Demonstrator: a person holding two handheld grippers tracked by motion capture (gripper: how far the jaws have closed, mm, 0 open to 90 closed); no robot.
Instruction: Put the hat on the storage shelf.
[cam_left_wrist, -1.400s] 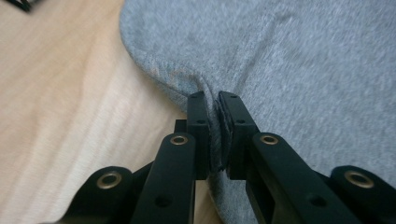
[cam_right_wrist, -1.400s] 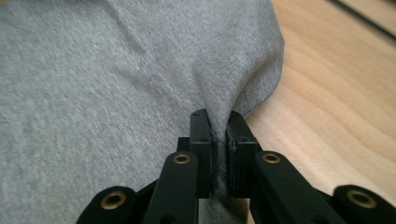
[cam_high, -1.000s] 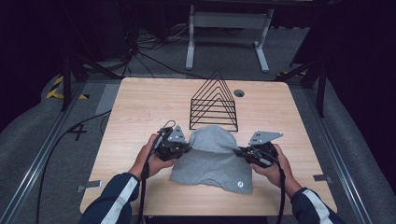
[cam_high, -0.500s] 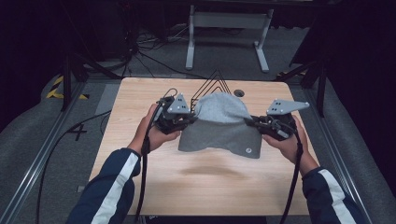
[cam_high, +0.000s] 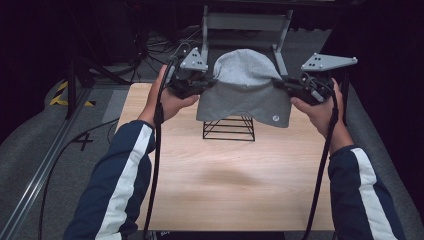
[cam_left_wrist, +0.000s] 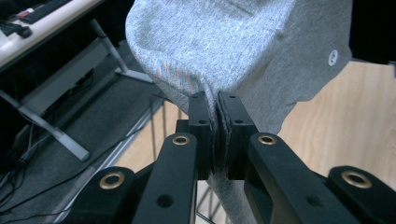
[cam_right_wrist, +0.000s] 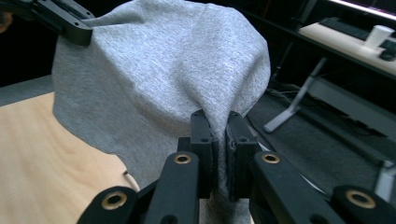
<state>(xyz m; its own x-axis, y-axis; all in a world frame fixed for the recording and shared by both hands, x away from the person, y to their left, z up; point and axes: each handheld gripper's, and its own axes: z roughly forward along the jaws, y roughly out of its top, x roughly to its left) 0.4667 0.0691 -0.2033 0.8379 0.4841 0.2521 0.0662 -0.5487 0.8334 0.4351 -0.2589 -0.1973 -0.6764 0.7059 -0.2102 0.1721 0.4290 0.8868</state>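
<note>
A grey knitted beanie (cam_high: 245, 87) with a small round white badge hangs in the air above the far half of the wooden table (cam_high: 230, 175). My left gripper (cam_high: 207, 84) is shut on its left edge, my right gripper (cam_high: 281, 86) on its right edge. In the left gripper view the cloth of the beanie (cam_left_wrist: 243, 51) is pinched between the left gripper (cam_left_wrist: 218, 100) pads. Likewise, the right gripper (cam_right_wrist: 217, 119) pads in the right gripper view clamp a fold of the beanie (cam_right_wrist: 159, 74). A black wire rack (cam_high: 229, 128) stands on the table under the beanie, its top hidden behind the cloth.
A grey metal stand (cam_high: 245, 22) sits on the floor beyond the table's far edge, with cables (cam_high: 150, 45) around it. A desk with a keyboard and a white cup (cam_right_wrist: 378, 35) lies off to the side. Bare wood spreads across the near half of the table.
Both grippers have risen and moved toward the far edge, lifting the beanie off the table until it hangs above the wire rack.
</note>
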